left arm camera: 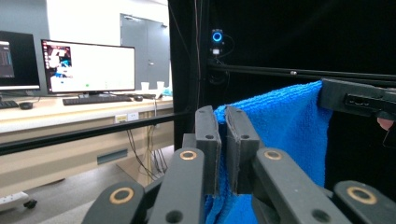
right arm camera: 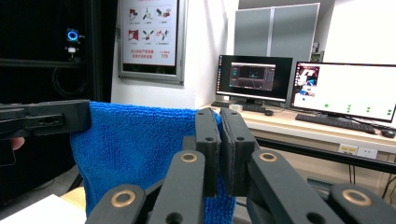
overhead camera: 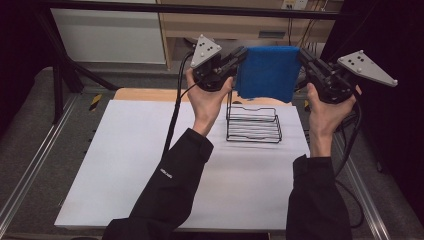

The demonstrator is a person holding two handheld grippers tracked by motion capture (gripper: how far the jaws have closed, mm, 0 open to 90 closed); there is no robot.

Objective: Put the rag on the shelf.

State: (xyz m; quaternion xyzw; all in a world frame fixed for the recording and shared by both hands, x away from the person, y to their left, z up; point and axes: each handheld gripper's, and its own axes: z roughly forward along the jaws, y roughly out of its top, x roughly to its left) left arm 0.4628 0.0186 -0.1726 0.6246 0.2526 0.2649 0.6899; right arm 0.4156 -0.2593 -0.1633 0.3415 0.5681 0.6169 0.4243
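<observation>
A blue towel hangs spread in the air above the far side of the table, held by its two top corners. My left gripper is shut on its left corner and my right gripper is shut on its right corner. In the left gripper view the jaws pinch the towel, with the other gripper at the far corner. The right gripper view has its jaws clamped on the towel, and the other gripper holds the opposite corner. A black wire rack stands on the table below the towel.
The white table top lies beneath, with a wooden strip at its far edge. Metal frame rails run along both sides. Desks with monitors stand beyond the table.
</observation>
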